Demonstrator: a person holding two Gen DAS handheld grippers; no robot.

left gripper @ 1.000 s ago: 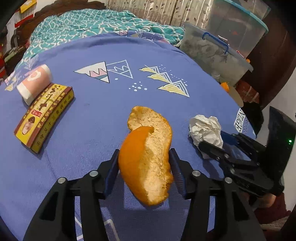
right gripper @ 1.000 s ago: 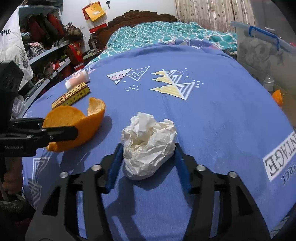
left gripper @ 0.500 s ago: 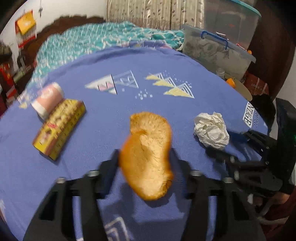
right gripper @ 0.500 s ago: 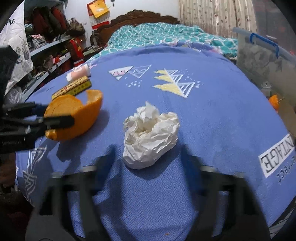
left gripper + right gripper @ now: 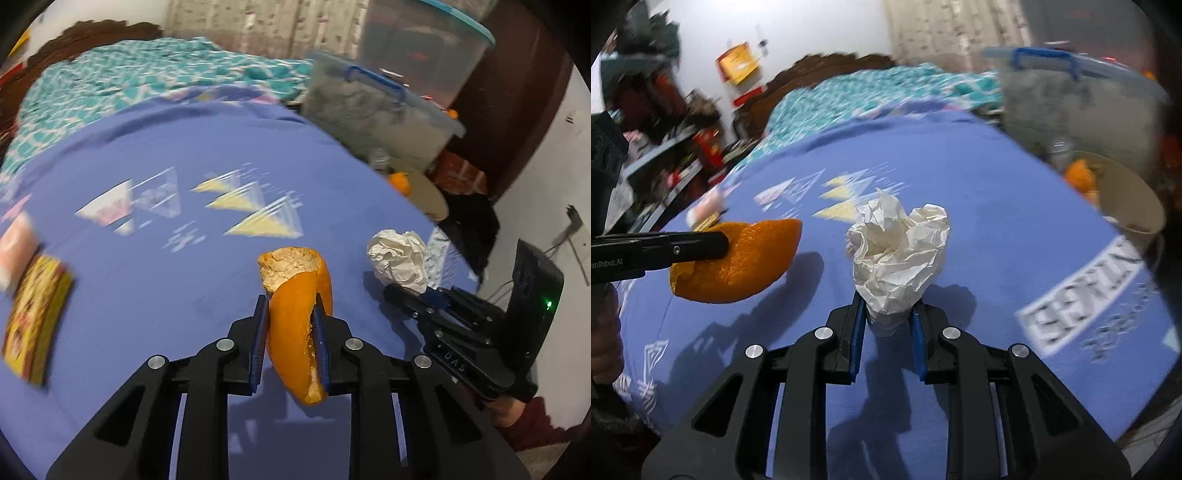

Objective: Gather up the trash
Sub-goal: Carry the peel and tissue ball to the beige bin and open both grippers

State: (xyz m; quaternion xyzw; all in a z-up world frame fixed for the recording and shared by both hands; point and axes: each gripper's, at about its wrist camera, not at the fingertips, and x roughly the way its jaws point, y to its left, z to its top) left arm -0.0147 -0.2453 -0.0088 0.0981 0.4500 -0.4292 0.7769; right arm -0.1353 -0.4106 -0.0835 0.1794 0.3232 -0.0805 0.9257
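A curved orange peel [image 5: 295, 332] sits between the blue pads of my left gripper [image 5: 290, 308]. Its jaws are closing and both pads press on it, holding it above the blue cloth [image 5: 147, 295]. In the right wrist view the same peel [image 5: 746, 266] hangs at the left, off the cloth, over its own shadow. A crumpled white paper ball [image 5: 897, 251] stands up out of my right gripper [image 5: 888, 310], whose jaws are closing with the pads squeezing its lower end. From the left wrist view that paper ball [image 5: 399, 258] and right gripper [image 5: 406, 299] show at the right.
A yellow printed box [image 5: 35, 325] and a pink-and-white roll [image 5: 14, 247] lie at the cloth's left edge. Beyond the right edge are a clear storage bin with a blue handle [image 5: 369, 110] and a round beige container [image 5: 1126, 199] with orange scraps. A teal bedspread lies behind.
Both pairs of jaws have narrowed from wide apart onto the peel and the paper ball. Both items have come up off the cloth, and the views have swung toward the right.
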